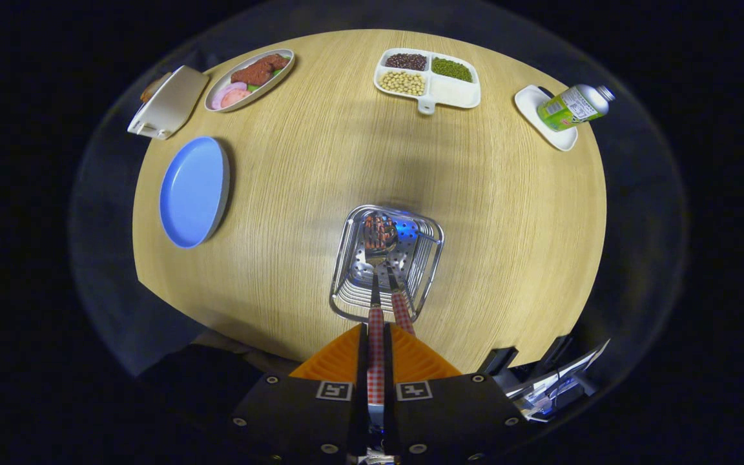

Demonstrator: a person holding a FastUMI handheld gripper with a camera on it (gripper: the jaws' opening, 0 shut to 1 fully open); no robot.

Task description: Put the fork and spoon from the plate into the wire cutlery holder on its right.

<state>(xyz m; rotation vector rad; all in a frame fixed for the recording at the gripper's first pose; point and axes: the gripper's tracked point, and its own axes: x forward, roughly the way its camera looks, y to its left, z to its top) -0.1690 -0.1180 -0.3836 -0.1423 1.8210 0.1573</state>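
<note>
My gripper (376,337) is shut on the red-checked handle of the spoon (380,234). The spoon points down, and its shiny bowl hangs inside the wire cutlery holder (345,258) just ahead of the fingertips. A second red-checked handle, the fork (402,312), leans in the holder right beside the spoon's handle. Its head is too hard to make out among the wires. The blue plate (192,192) lies bare on the table to the left of the holder.
On the wooden table (507,213), the far side holds a white divided tray of beans (427,79), an oval dish of meat (249,79) and a white lidded dish (166,102). A green can (572,106) lies on a small white dish at the far right.
</note>
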